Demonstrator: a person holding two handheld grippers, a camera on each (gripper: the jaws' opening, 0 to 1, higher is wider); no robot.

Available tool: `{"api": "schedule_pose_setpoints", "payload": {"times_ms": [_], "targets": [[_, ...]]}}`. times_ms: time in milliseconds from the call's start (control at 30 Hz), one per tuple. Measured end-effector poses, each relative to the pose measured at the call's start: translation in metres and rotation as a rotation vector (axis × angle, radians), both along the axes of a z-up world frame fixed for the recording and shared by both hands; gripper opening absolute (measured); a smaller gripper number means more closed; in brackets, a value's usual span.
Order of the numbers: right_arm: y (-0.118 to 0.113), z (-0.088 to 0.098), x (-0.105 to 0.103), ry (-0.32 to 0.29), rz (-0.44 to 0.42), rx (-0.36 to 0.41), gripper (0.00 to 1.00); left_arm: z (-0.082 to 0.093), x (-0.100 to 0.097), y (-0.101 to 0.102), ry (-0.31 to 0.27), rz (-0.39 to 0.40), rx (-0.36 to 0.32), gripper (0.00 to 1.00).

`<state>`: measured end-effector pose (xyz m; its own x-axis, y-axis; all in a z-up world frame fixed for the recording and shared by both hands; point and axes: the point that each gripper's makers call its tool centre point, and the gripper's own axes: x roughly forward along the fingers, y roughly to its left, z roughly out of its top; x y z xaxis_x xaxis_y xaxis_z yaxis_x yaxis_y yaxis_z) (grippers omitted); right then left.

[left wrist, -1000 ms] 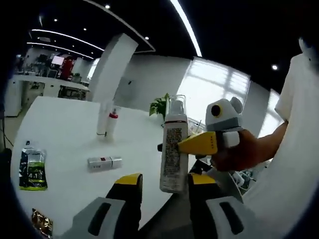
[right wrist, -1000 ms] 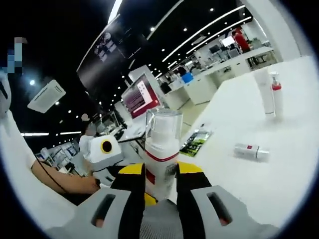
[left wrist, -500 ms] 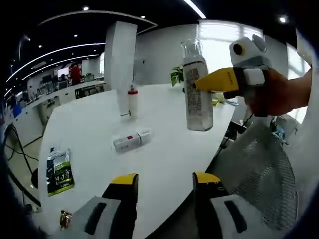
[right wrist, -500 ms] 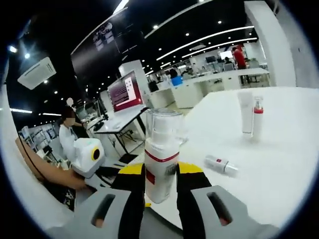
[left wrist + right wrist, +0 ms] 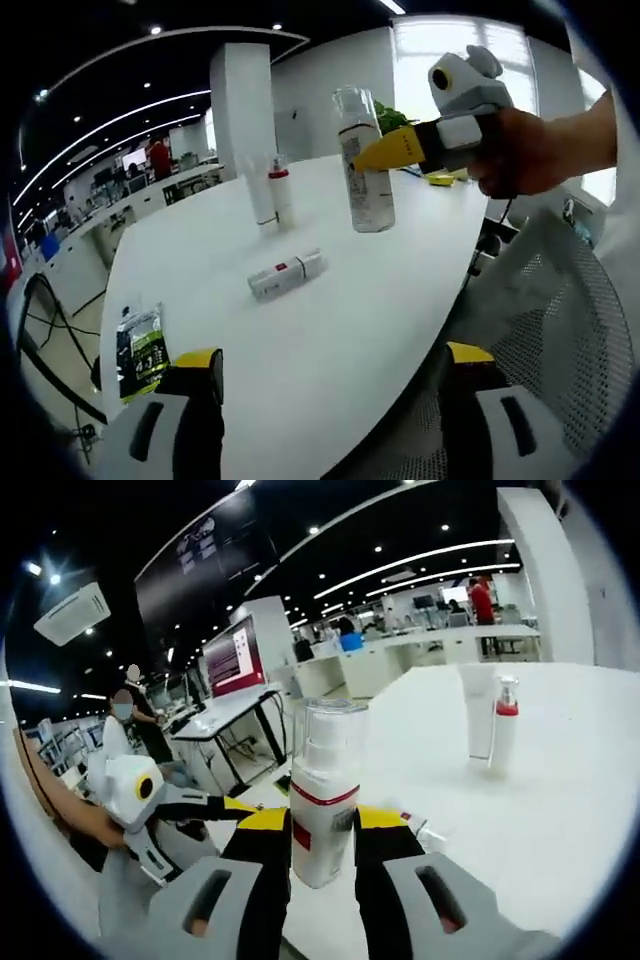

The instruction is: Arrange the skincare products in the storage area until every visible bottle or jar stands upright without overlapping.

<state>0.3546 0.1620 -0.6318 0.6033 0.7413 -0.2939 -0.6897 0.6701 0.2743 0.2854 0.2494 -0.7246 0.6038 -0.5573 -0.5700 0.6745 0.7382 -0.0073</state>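
Observation:
A white bottle (image 5: 322,780) with a clear cap and a red band stands upright between the jaws of my right gripper (image 5: 322,825), which is shut on it. In the left gripper view the same bottle (image 5: 365,180) hangs over the white table (image 5: 400,290), held by the right gripper (image 5: 390,153) coming in from the right; whether its base touches the table I cannot tell. My left gripper (image 5: 330,385) is wide open and holds nothing, low at the table's near edge. A white tube (image 5: 262,190) and a red-collared pump bottle (image 5: 282,190) stand upright together. A small white bottle (image 5: 286,277) lies on its side.
A green sachet (image 5: 140,350) lies near the table's left edge. A mesh chair (image 5: 570,330) stands at the right. In the right gripper view the tube (image 5: 477,712) and pump bottle (image 5: 503,725) stand far right, and the left gripper (image 5: 200,802) shows at the left in a hand.
My left gripper's jaws have spread much wider. The right gripper has carried the bottle farther over the table, away from the left gripper. Both views have shifted.

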Motion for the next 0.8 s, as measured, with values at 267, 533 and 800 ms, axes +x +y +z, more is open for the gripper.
{"api": "schedule_pose_setpoints", "payload": {"times_ms": [267,533,800], "targets": [[-0.022,-0.01,0.041,-0.079,-0.035,-0.076,0.21,0.009,0.008,0.002,-0.014,0.057,-0.059,1.0],[-0.028,-0.002,0.089,-0.201,-0.029,-0.131,0.21,0.005,0.009,0.005,0.001,0.075,-0.05,1.0],[-0.027,-0.027,0.132,-0.217,-0.046,-0.174,0.21,0.001,0.01,0.006,0.043,0.105,-0.083,1.0]]}}
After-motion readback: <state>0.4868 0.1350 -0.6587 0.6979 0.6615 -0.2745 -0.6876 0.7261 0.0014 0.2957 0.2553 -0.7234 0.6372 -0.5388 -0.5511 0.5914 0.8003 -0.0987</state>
